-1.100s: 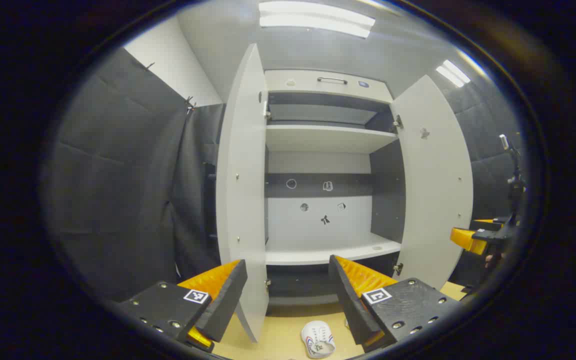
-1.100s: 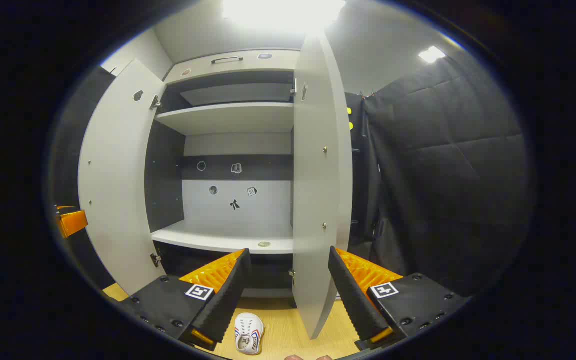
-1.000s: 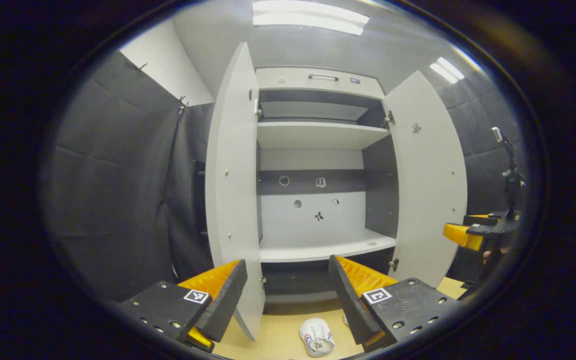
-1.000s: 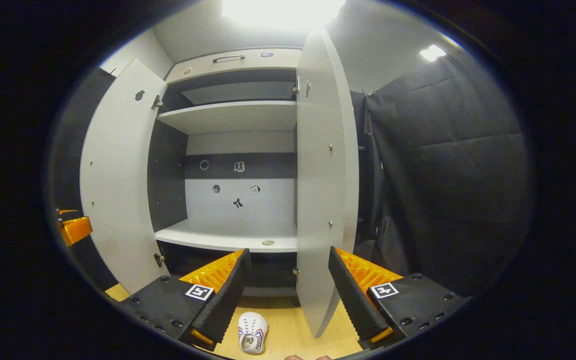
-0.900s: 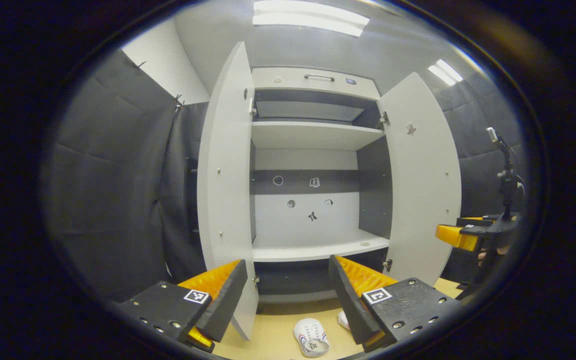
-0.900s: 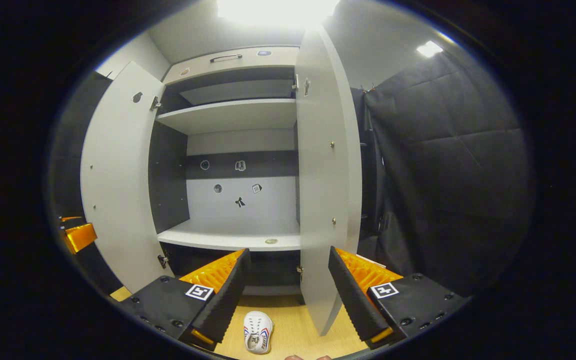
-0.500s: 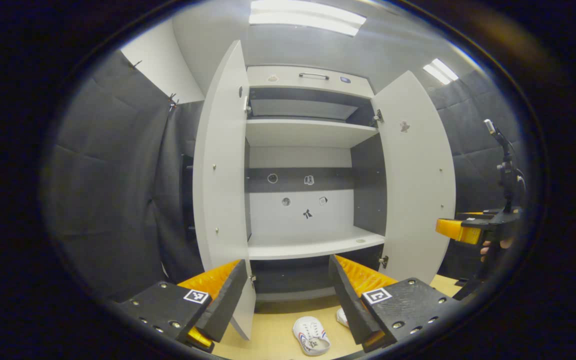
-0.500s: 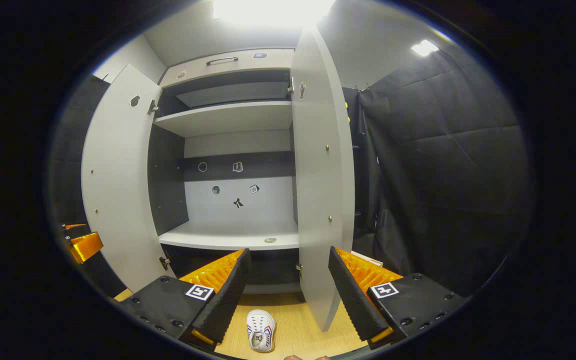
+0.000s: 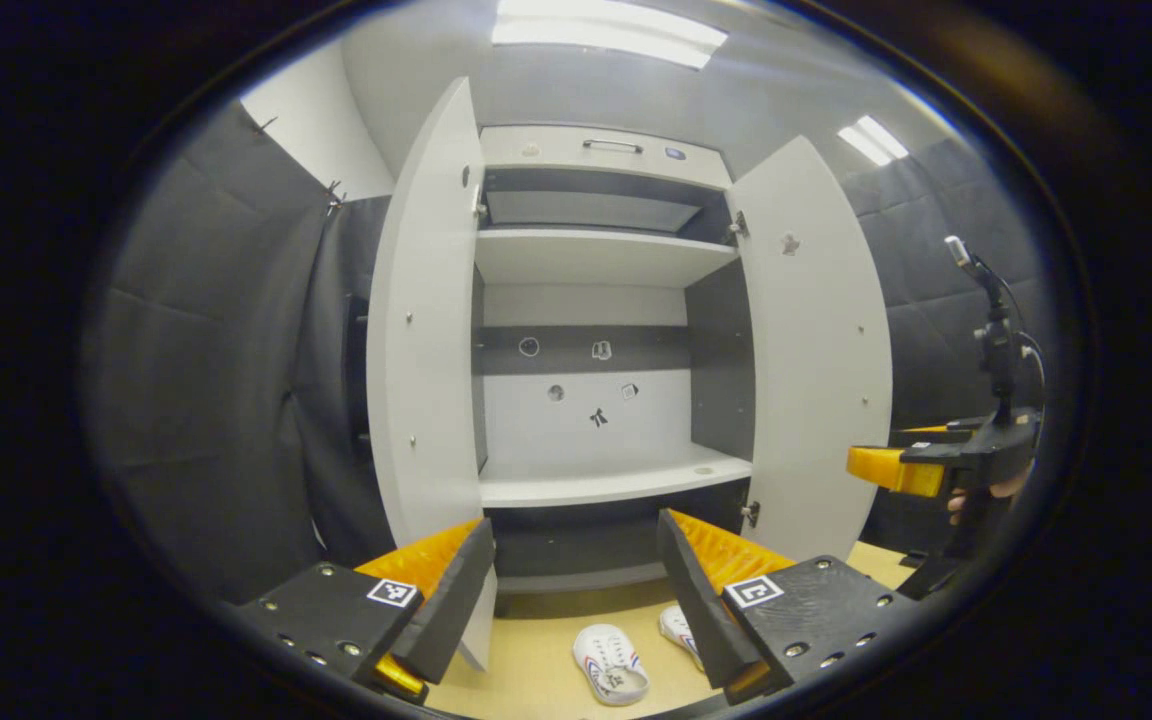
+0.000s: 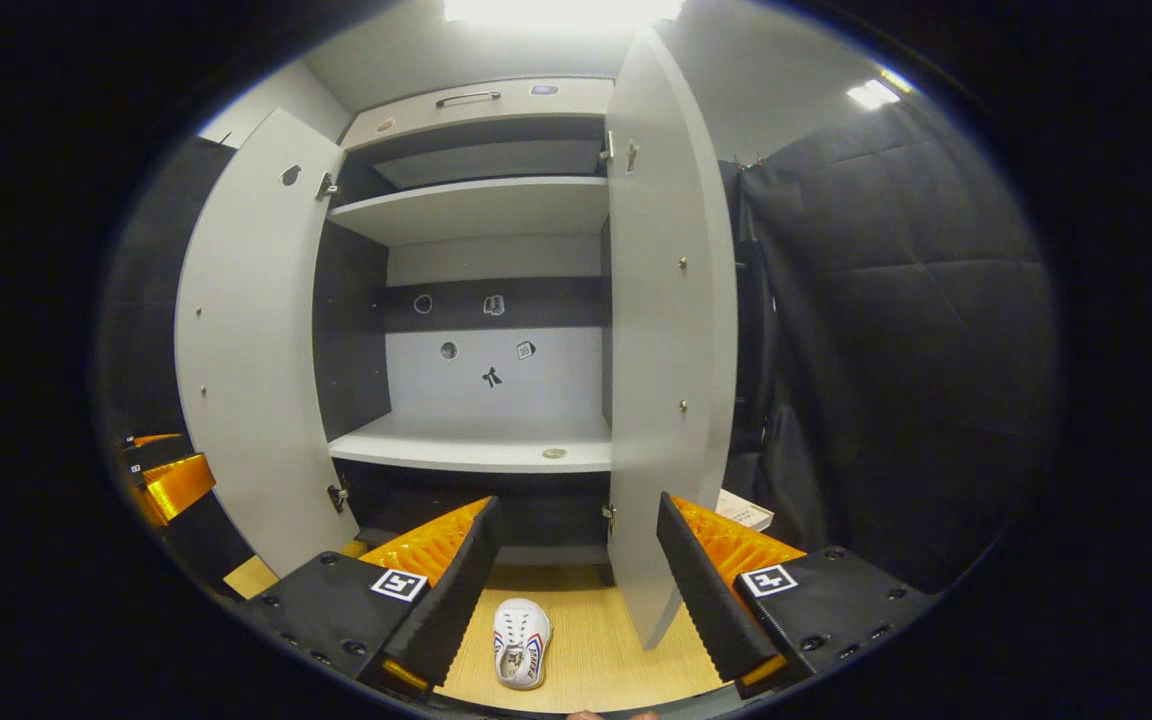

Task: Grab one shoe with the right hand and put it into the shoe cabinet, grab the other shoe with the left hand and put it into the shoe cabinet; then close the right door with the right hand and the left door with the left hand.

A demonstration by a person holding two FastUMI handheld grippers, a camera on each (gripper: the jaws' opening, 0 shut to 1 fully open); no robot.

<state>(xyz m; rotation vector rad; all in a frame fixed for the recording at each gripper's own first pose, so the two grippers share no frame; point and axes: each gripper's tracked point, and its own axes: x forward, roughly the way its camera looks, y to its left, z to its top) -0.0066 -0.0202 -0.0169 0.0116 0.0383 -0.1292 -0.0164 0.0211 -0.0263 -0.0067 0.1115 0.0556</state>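
Note:
A white shoe cabinet (image 9: pixel 596 260) stands ahead with both doors swung open, the left door (image 9: pixel 421 330) and the right door (image 9: pixel 816 350). Two white shoes lie on the wooden floor in front of it; one shoe (image 9: pixel 611 664) shows whole, the other shoe (image 9: pixel 677 630) is partly hidden behind a finger. In the right gripper view one shoe (image 10: pixel 520 642) lies between the fingers' line, beside the right door (image 10: pixel 671 330). My left gripper (image 9: pixel 576 590) is open above the floor. My right gripper (image 10: pixel 576 590) is open too, and it shows far right in the left gripper view (image 9: pixel 911 468), held by a hand.
Black padded cloth walls (image 9: pixel 226 380) stand on both sides of the cabinet. The lower shelf (image 10: pixel 476 450) holds a small round mark near its front edge. A flat light box (image 10: pixel 741 510) lies on the floor by the right door's foot. A stand with a device (image 9: pixel 991 330) rises at far right.
Both grippers have drawn back and tipped down a little, so more floor shows. The second shoe has come into the left gripper view. Both grippers stay open.

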